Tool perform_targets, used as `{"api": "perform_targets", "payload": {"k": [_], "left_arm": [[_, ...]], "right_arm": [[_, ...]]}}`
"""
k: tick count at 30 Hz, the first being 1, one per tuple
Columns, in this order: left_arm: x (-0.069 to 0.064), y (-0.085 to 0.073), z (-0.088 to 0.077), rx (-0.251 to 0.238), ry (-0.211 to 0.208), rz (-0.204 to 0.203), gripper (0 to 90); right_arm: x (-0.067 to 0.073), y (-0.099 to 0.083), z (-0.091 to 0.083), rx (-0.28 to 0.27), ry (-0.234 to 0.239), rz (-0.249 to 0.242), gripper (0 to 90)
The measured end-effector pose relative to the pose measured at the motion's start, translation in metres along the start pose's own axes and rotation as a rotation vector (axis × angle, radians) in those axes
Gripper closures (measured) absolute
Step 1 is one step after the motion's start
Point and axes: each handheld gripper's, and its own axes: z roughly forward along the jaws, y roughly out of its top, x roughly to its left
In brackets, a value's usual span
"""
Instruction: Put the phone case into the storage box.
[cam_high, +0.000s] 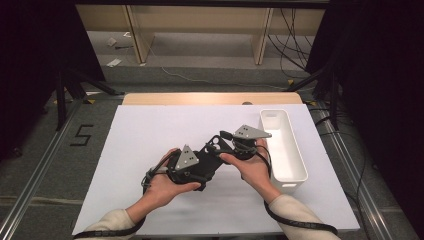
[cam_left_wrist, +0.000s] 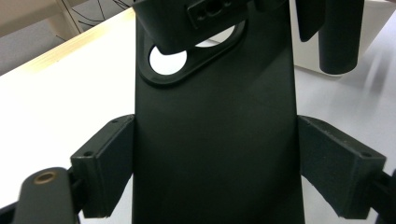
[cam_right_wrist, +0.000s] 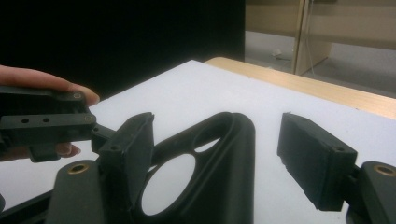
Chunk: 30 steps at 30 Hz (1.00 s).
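Both forearms come in low; left tongs (cam_high: 200, 172) clamp the flat black plate (cam_left_wrist: 215, 140) by its sides, above the white bench (cam_high: 150, 135). Right tongs (cam_right_wrist: 217, 161) stand apart astride its cut-out end (pads not pressing). White bin (cam_high: 282, 145) sits right.

Your piece is a flat black plastic board (cam_high: 210, 159) with an oblong cut-out handle hole at its far end. It sits off the white counter (cam_high: 150, 130), near its middle, lying roughly level. Its long edges are pressed between your left fingers (cam_left_wrist: 109, 163); the handle end sits between your right fingers (cam_right_wrist: 133, 144).
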Motion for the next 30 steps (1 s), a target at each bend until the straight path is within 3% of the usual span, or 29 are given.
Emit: {"api": "perform_targets", "payload": {"k": [10,22,25,30], "left_arm": [[0.001,0.0,-0.001,-0.008,0.005,0.007,15.2],[0.001,0.0,-0.001,-0.014,0.003,0.006,14.8],[0.001,-0.001,0.0,-0.015,0.004,0.009,14.6],[0.0,0.001,0.0,-0.052,0.015,0.057,13.7]], "right_arm": [[0.001,-0.001,0.003,0.021,0.021,0.029,36.2],[0.001,0.0,0.003,0.008,0.062,0.094,52.4],[0.001,0.002,0.001,0.004,0.079,0.112,58.2],[0.004,0.009,-0.004,-0.04,0.139,0.166,74.2]]}}
